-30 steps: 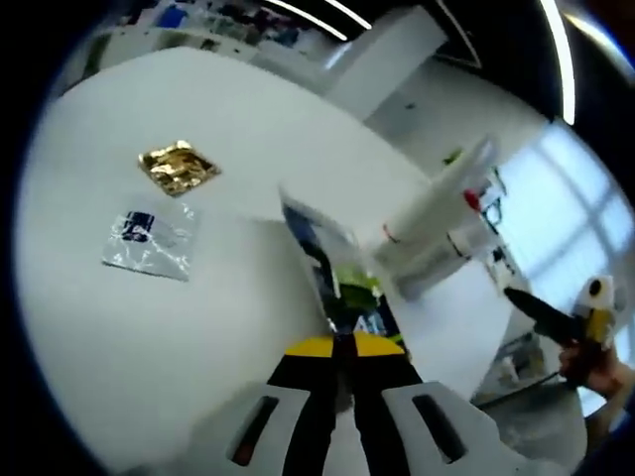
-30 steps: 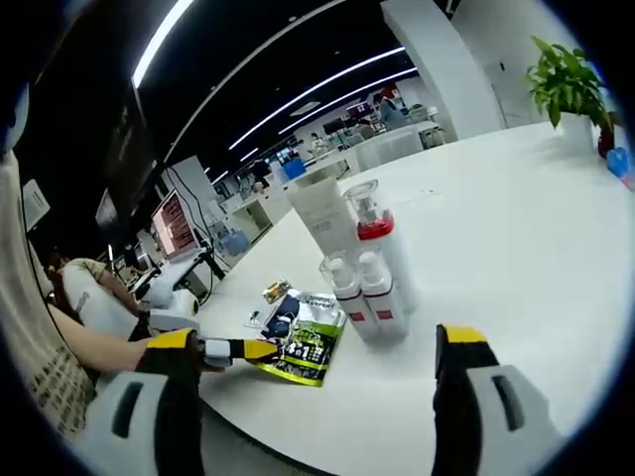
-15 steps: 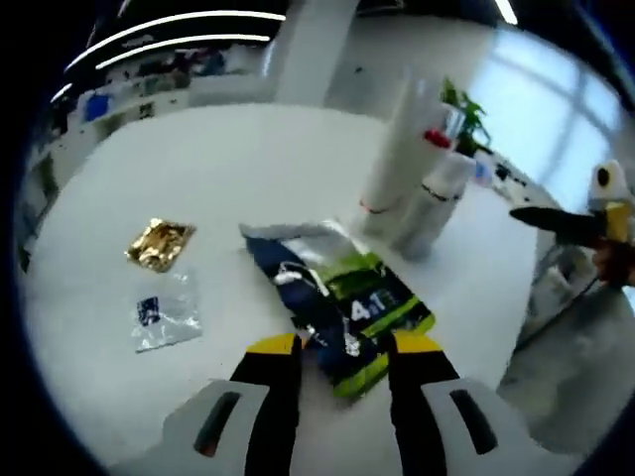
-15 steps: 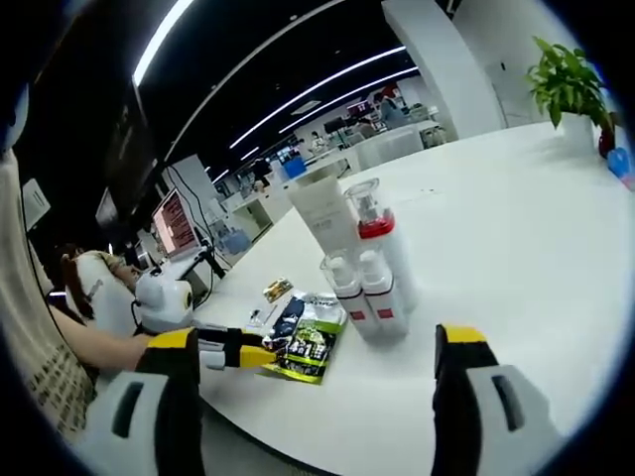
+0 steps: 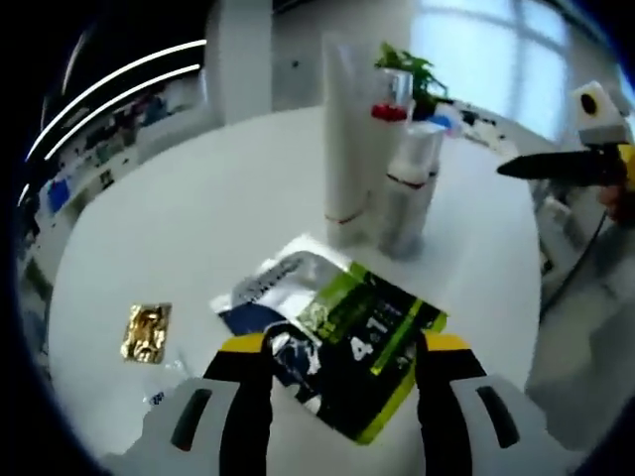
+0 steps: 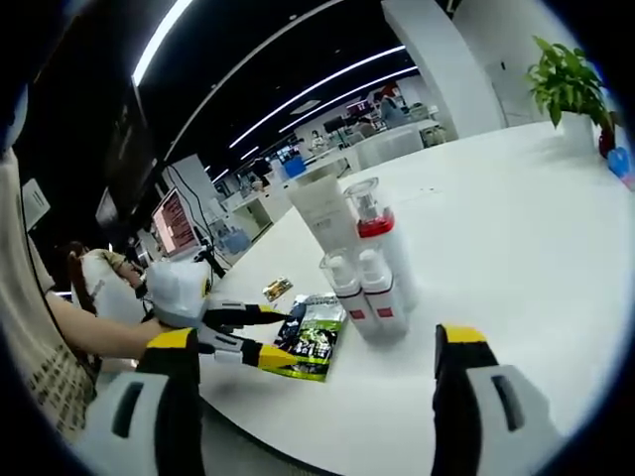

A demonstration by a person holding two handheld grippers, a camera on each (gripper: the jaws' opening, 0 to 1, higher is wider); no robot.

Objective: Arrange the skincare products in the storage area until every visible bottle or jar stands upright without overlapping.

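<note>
**Desk:** What are the two grippers doing?

**Photographer:** In the left gripper view, the left gripper [image 5: 342, 347] has its yellow-tipped jaws spread wide, holding nothing. Between and just beyond them a green and dark blue sachet [image 5: 332, 342] lies flat on the white table [image 5: 198, 218]. In the right gripper view, the right gripper [image 6: 322, 352] is also parted wide and empty, hanging at the table's near edge. The left gripper [image 6: 268, 332] comes into that view from the left, its jaws apart on either side of the sachet [image 6: 310, 342].

**Desk:** And the skincare products?

**Photographer:** They stand upright in a tight cluster past the sachet. In the left gripper view, a tall white tube [image 5: 347, 129] stands on its cap, with a red-collared pump bottle [image 5: 389, 109] just behind it and a white bottle [image 5: 407, 193] just beside it. In the right gripper view there are two small white bottles [image 6: 362, 293] side by side in front, each with a clear cap, touching or nearly so; I cannot tell which.

**Desk:** Anything else on the table?

**Photographer:** A gold foil packet [image 5: 146, 330] lies flat, well apart from the cluster. A potted plant [image 6: 568, 84] stands at the far side. A person's sleeve [image 6: 35, 337] fills the left of the right gripper view.
</note>
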